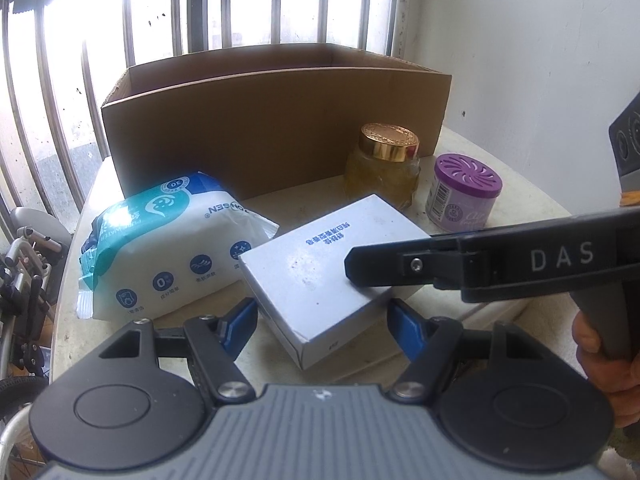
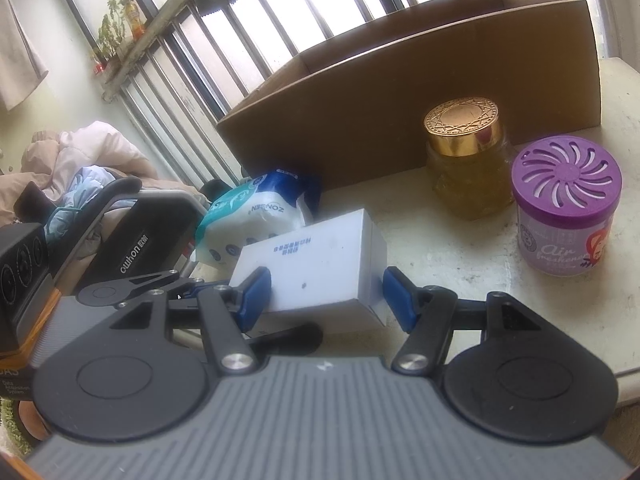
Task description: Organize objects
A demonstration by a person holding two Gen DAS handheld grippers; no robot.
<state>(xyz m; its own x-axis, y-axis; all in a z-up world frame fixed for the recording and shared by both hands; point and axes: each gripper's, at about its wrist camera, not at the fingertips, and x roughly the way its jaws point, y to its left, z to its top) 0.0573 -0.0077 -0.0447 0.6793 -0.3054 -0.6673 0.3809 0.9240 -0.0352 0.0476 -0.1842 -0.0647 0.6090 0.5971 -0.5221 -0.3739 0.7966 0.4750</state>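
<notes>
A flat white box (image 1: 316, 268) with blue print lies on the table in front of an open cardboard box (image 1: 272, 128). My left gripper (image 1: 324, 322) is open, its blue pads on either side of the white box's near corner. My right gripper (image 2: 324, 294) is open too and straddles the white box (image 2: 320, 268) from its end; its finger (image 1: 384, 266) reaches over the box top in the left wrist view. A wet-wipes pack (image 1: 168, 244) lies to the left. A gold-lidded jar (image 1: 384, 164) and a purple air freshener (image 1: 464, 188) stand to the right.
The cardboard box (image 2: 420, 92) stands at the back of the pale table (image 2: 460, 256) against a barred window. A wheelchair frame (image 1: 24, 280) and a seat with clothes (image 2: 80, 168) are off the table's left side. A white wall is on the right.
</notes>
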